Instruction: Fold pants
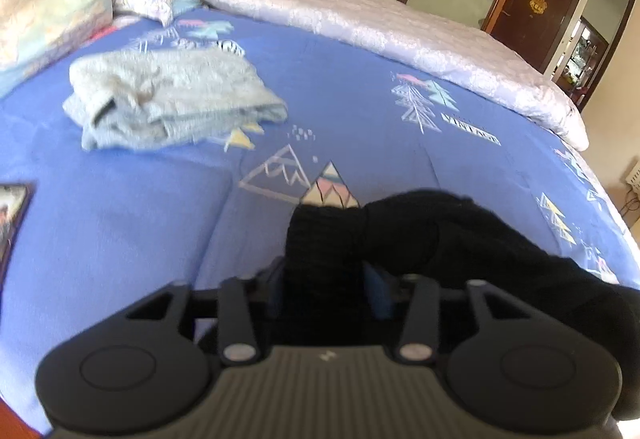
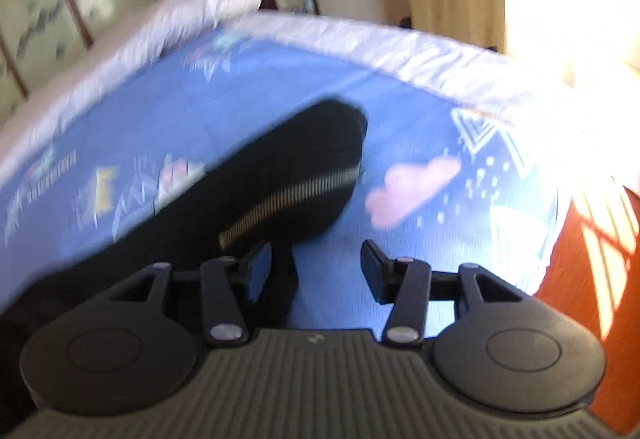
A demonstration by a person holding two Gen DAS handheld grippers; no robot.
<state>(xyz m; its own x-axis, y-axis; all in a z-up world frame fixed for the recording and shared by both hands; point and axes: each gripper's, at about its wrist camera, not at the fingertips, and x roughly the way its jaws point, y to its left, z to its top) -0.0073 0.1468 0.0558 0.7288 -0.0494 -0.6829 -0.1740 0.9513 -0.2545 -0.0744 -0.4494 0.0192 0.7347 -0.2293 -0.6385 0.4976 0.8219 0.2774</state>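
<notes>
Left gripper apparently clenched on black pants; blurred. Right gripper released, zipper beside it. Mid-fold; next: regrasp, lay flat on bedsheet.

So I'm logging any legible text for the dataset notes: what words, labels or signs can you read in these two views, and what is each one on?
"VINTAGE": white block letters printed on the blue bedsheet, beside the tree drawing.
A small pale mark on the left gripper body: too small to read.
A gold emblem on the dark wooden door: no letters readable.
Block lettering on the sheet in the right wrist view: too blurred to read.
</notes>
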